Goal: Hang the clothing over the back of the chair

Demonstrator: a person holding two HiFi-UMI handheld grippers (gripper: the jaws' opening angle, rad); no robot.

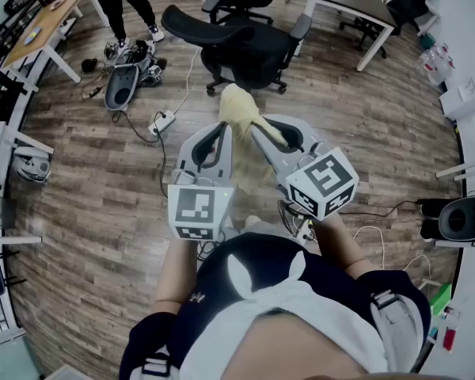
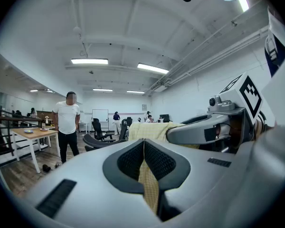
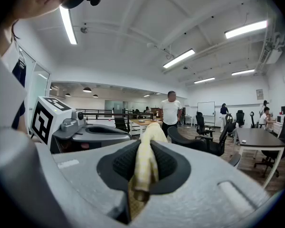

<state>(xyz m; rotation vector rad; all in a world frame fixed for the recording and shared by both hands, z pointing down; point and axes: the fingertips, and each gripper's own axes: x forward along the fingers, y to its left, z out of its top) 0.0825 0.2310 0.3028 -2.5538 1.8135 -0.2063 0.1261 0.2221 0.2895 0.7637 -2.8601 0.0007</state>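
Pale yellow soft cloth garment (image 1: 241, 113), head view: bunched between both grippers, with the black mesh office chair (image 1: 237, 42) at 12 o'clock, well apart.

Left gripper view: left gripper (image 2: 144, 151) jaws pinched on a thin yellow edge.

Right gripper view: right gripper (image 3: 145, 148) jaws clamped on a rolled fold.

Judgement: keep both clamps tight, carry the garment above the backrest, and spread it before lowering.

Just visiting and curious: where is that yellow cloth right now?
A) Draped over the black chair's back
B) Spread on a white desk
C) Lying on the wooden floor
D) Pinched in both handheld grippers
D: the yellow cloth is clamped in the jaws of both the left gripper and the right gripper, held in the air short of the black chair.
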